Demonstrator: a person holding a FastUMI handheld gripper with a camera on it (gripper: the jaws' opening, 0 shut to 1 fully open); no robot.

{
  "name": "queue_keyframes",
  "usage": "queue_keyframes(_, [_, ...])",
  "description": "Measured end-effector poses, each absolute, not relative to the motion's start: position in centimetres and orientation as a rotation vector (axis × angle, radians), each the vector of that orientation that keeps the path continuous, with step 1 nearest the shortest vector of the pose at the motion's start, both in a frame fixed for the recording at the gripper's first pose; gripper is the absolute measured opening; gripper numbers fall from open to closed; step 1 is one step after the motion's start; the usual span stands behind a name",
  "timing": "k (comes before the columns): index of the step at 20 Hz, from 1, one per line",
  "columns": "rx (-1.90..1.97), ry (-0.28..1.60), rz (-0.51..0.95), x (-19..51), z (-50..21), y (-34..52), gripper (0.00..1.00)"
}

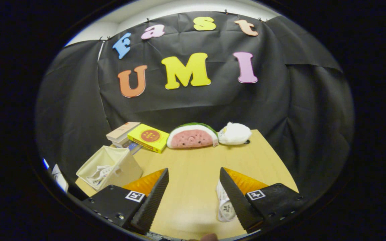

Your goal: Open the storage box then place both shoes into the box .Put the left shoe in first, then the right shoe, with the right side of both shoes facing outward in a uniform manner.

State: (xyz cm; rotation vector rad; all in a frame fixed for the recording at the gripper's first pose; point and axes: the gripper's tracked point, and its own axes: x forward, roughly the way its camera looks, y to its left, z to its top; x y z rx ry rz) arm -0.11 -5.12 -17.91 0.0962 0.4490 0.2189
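Note:
A cream fabric storage box [112, 167] stands open on the wooden table [193, 157], to the left of my left finger. One white shoe [98, 174] lies inside it. A second white shoe [225, 205] lies on the table close under my right finger, partly hidden by it. My gripper [193, 174] hovers above the table's near part, open, with bare tabletop between the fingers.
Along the table's far edge lie a yellow box [148, 137] on stacked books [123, 133], a watermelon-slice plush [192, 136] and a white plush [235, 133]. Black cloth walls close off the back and sides.

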Motion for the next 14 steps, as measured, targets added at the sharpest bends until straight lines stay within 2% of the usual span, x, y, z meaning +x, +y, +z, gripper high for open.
queue_keyframes(7, [0.06, 0.595, 0.143, 0.6, -27.6, -14.5, 0.94])
queue_keyframes(14, [0.03, 0.755, 0.219, 1.0, -35.8, -14.8, 0.94])
